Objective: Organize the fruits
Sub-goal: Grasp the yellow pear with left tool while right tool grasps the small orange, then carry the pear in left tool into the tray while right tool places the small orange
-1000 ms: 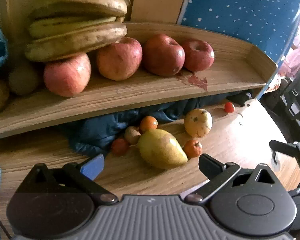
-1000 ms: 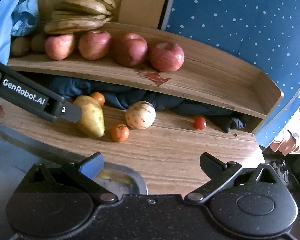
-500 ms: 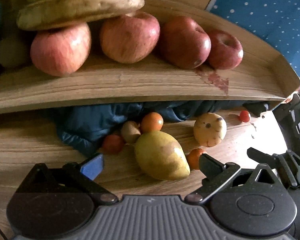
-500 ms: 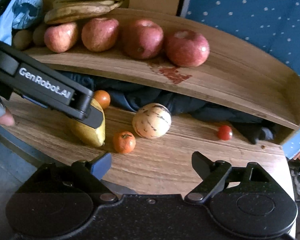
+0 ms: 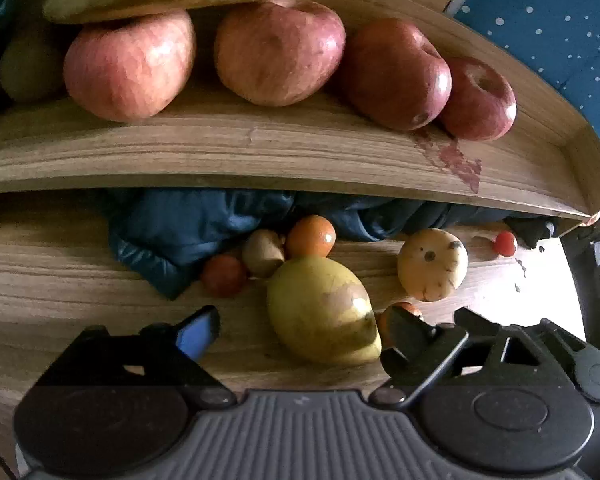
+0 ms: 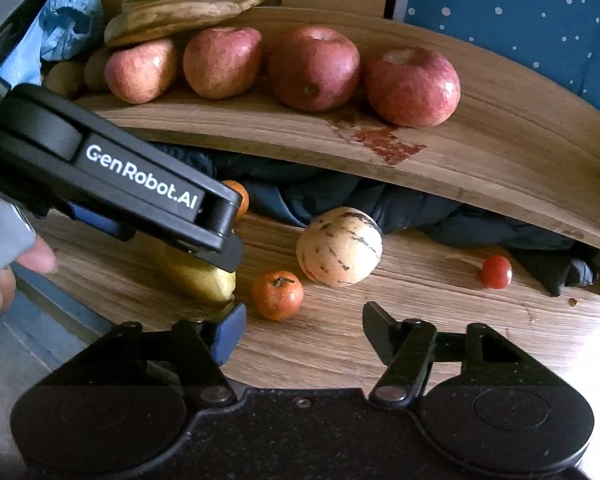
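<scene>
Yellow-green mango lies on wooden tabletop, between closing fingers of left gripper, pads not yet pressing; small orange just beside it, ahead of right gripper, whose jaws are closing on nothing; striped pale fruit near, cherry tomato well apart toward shelf end; apples crowd shelf above

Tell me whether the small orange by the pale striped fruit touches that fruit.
Apart. The right wrist view shows bare wood between the small orange and the pale striped fruit.
</scene>
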The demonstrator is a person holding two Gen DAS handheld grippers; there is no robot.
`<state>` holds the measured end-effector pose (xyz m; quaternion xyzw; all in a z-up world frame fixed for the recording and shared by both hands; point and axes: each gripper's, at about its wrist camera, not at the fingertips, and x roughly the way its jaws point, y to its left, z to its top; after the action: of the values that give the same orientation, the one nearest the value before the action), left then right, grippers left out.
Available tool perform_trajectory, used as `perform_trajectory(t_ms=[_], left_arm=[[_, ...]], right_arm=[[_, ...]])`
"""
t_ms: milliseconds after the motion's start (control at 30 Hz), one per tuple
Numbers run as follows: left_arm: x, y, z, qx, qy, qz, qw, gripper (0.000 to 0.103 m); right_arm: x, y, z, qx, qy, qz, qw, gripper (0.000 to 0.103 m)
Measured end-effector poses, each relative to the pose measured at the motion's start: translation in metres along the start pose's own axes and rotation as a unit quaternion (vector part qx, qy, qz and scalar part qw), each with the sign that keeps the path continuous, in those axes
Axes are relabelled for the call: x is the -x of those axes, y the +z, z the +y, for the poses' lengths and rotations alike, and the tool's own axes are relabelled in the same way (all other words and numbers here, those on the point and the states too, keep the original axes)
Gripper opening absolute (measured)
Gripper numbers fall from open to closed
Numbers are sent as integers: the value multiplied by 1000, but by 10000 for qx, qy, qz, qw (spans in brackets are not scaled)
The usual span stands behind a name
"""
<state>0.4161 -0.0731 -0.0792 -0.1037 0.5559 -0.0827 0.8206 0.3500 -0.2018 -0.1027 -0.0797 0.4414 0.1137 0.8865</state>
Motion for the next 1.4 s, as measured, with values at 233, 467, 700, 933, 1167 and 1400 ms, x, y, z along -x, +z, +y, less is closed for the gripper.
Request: perform_trajectory(t_ms=[233,467,700,933,1167,1400], left_arm=[[-1,-2,2,179,-84,-45,9998,79],[-1,-1,3,309,-267,-72,9991,63],[-2,-4,9,549,-406,-72,9976,61],[-1,-7,9,497,-470,-66,9976,59],[6,-13,4,305,-639,-129,9974,59],[22,-19,0,141,-887,-282,9956,58]], right_arm=[[-3,1,-3,-18,146,-6,9999,51],[-10,4,-2,13,267,-25,9996,41],[-11,2,-2,6,326,-52,9995,31],[-7,-5,-4,-49,281,-96,9995,31],[5,-6,-4,-102,244,-213,9994,31],[26,-15,-6,-204,159,-365,9990,31]])
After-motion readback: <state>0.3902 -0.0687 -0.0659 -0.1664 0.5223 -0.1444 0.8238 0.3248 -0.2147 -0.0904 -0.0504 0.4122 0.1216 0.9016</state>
